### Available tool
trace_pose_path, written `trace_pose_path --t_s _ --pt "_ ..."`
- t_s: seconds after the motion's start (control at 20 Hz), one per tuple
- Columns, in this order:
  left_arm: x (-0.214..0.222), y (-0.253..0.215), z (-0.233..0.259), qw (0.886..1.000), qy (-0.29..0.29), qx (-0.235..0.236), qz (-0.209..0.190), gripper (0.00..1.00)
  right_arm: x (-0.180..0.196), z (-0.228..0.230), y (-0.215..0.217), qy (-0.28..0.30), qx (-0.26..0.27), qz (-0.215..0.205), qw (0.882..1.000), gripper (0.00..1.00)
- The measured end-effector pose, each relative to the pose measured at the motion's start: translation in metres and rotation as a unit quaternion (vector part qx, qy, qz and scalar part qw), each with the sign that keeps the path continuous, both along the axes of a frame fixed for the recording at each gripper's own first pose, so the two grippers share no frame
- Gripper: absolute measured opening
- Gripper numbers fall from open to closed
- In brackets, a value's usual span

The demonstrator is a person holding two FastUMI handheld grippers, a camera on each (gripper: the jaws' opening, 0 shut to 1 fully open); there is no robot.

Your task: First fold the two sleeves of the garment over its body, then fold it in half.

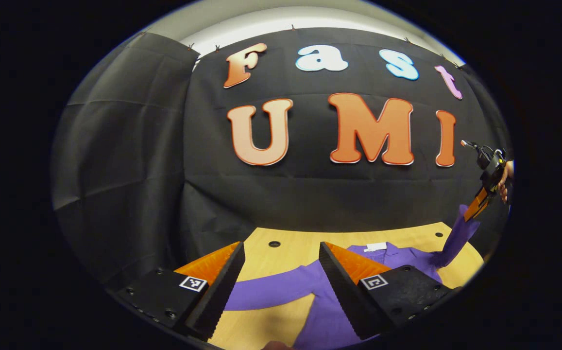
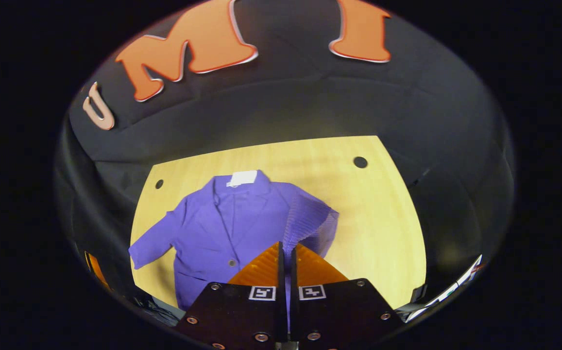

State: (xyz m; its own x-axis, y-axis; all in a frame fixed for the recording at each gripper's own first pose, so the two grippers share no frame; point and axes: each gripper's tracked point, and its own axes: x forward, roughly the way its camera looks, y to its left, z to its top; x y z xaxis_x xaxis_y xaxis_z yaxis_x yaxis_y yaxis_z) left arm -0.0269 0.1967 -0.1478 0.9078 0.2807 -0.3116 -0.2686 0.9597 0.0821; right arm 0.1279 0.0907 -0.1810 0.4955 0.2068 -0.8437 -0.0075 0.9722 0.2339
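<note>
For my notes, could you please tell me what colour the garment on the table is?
The garment is purple, clearest in the right gripper view.

Left low, level; right high, downward.

No readable text, white neck tag [image 2: 242, 178] on purple jacket [image 2: 217, 228] blank at this size
</note>
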Motion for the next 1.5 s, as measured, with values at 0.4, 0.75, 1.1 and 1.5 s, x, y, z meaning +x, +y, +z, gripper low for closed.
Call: trace_pose_path --t_s 0.4,0.75,1.1,1.5 --pt "-0.053 0.101 -0.025 0.995 0.039 0.007 0.094 0.99 0.028 0.010 0.141 -0.006 0.018 0.077 0.997 0.03" --pt "-0.063 0.160 -0.029 0.991 0.064 0.026 0.112 0.99 0.024 0.012 0.210 -0.004 0.073 0.070 0.995 0.07" --pt "-0.030 0.165 -0.087 0.986 0.138 -0.052 0.079 0.99 0.014 0.054 0.196 -0.100 0.085 0.076 0.988 0.62" --pt "-0.017 0.184 -0.190 0.928 0.324 -0.152 0.106 1.00 0.000 0.119 0.097 -0.249 0.085 0.026 0.964 0.94"
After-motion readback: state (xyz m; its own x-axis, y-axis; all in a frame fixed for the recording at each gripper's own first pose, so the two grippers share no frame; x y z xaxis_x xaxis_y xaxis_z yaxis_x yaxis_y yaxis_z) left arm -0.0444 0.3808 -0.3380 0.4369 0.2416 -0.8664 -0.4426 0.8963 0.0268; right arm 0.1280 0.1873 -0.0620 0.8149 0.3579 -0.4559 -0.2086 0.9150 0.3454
